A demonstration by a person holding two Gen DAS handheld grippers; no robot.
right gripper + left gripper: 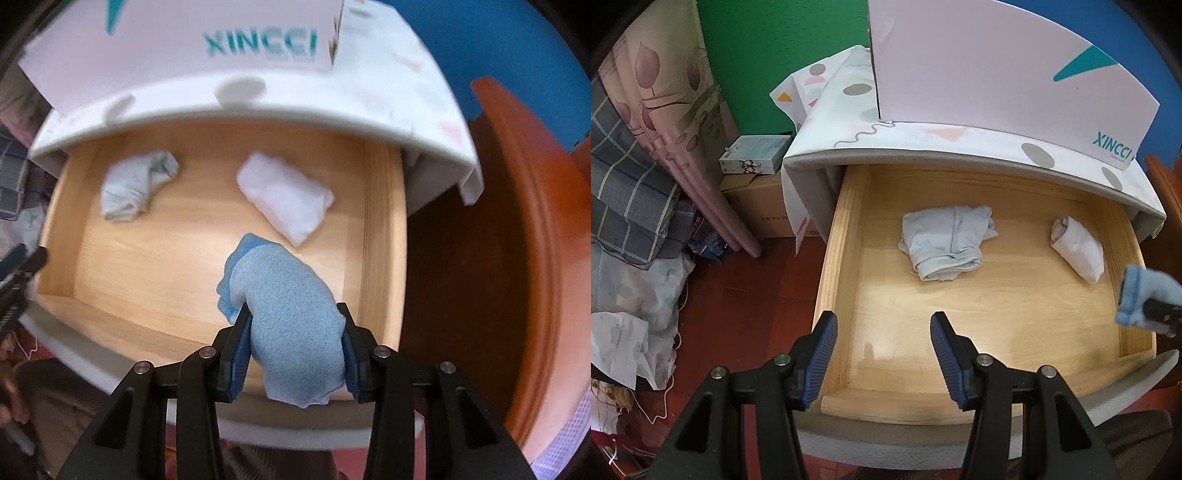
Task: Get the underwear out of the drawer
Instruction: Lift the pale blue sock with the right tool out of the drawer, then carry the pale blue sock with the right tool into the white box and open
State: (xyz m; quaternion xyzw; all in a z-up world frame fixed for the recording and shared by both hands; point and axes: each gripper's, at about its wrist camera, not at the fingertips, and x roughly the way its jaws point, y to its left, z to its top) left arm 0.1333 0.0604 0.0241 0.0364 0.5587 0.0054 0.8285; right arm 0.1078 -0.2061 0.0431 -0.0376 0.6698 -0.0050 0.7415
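the white box (pixel 997 66) on the cabinet top reads "xincci" in teal letters; smaller print beneath is unreadable.

Black-framed tongs (pixel 884 356); ribbed blue pads (pixel 823 358); silver round screws (pixel 781 359).

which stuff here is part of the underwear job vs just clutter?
Job:
right gripper, shut on blue underwear
left gripper, open, empty
drawer
grey underwear
white underwear

Clutter:
XINCCI box
small carton
curtain
plaid bedding
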